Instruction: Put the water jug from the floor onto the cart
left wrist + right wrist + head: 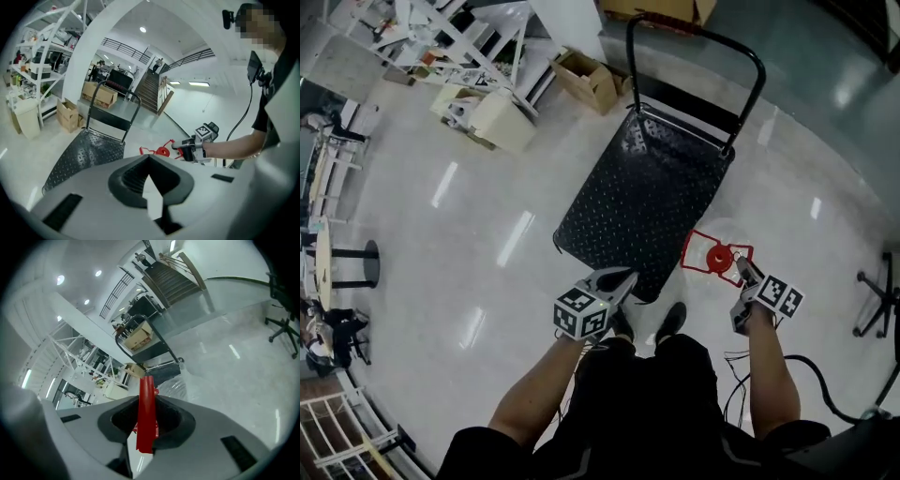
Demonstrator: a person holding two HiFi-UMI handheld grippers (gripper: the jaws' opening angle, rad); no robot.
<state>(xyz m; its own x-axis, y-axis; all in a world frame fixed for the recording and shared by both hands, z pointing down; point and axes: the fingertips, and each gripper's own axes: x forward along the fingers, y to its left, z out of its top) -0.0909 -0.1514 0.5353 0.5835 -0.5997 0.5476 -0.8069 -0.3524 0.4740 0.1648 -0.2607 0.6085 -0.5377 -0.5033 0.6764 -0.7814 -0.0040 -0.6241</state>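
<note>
Your right gripper is clamped on the red handle of the jug, which sits right of centre in the head view, just beside the cart's near corner. Your left gripper has its jaws together, holding nothing.

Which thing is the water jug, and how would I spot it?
Find the black flat cart in the middle of the shiny floor. By its near right corner, the right gripper holds the water jug by a red handle. Its clear body barely shows; red cap and handle mark it out.
</note>
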